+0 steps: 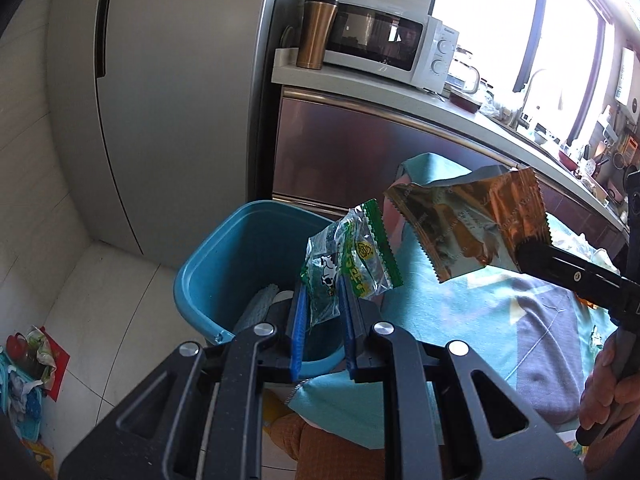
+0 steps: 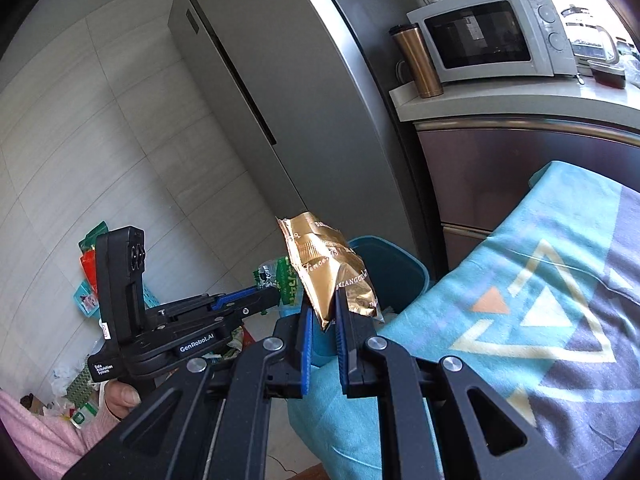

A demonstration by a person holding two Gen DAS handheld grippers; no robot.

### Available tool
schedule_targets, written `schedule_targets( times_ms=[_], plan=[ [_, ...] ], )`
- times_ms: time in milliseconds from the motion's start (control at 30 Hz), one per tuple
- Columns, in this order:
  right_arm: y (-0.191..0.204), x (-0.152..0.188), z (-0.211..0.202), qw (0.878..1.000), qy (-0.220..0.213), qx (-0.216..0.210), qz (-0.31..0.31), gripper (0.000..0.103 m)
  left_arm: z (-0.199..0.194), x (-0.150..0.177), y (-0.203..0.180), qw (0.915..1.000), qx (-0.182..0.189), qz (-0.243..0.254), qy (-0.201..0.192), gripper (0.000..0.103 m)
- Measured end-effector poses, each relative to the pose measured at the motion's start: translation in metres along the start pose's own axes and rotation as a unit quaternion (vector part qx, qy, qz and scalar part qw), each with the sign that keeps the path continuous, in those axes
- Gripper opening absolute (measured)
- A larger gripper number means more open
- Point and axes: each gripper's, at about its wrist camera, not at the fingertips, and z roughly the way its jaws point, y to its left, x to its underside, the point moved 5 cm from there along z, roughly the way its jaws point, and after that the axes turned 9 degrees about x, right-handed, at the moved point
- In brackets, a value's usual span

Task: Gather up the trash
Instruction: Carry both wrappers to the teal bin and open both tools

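Observation:
My left gripper is shut on a clear green candy wrapper and holds it over the near rim of a blue trash bin. The bin holds some trash at its bottom. My right gripper is shut on a gold foil snack bag, held just right of the bin. In the left wrist view the gold bag and the right gripper sit to the right of the green wrapper. In the right wrist view the left gripper and green wrapper are to the left.
A table with a teal patterned cloth stands right of the bin. A grey fridge stands behind it. A counter carries a microwave and a copper tumbler. Loose trash lies on the floor at the left.

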Motion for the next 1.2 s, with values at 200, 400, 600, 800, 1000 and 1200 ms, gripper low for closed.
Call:
schedule_targets(
  times_ms=[200, 400, 600, 800, 1000, 1200],
  plan=[
    [0.007, -0.005, 0.022, 1.000, 0.011, -0.007, -0.005, 0.009, 0.005, 0.002, 0.003, 0.9999, -0.013, -0.002, 0.000, 0.016],
    [0.009, -0.006, 0.043, 1.000, 0.028, -0.012, -0.006, 0.009, 0.014, 0.002, 0.011, 0.9996, -0.027, -0.009, 0.001, 0.017],
    [0.009, -0.009, 0.074, 0.999, 0.053, -0.006, -0.009, 0.009, 0.031, 0.003, 0.029, 0.9988, -0.043, -0.023, 0.008, 0.017],
    [0.008, -0.008, 0.105, 0.996, 0.089, 0.007, -0.011, 0.010, 0.053, 0.004, 0.048, 0.9976, -0.053, -0.037, 0.025, 0.017],
    [0.007, 0.005, 0.131, 0.990, 0.126, 0.055, -0.036, 0.010, 0.080, 0.008, 0.057, 0.9969, -0.041, -0.047, 0.048, 0.017],
    [-0.001, 0.015, 0.132, 0.988, 0.134, 0.068, -0.030, 0.017, 0.095, 0.013, 0.058, 0.9963, -0.037, -0.055, 0.055, 0.017]
  ],
)
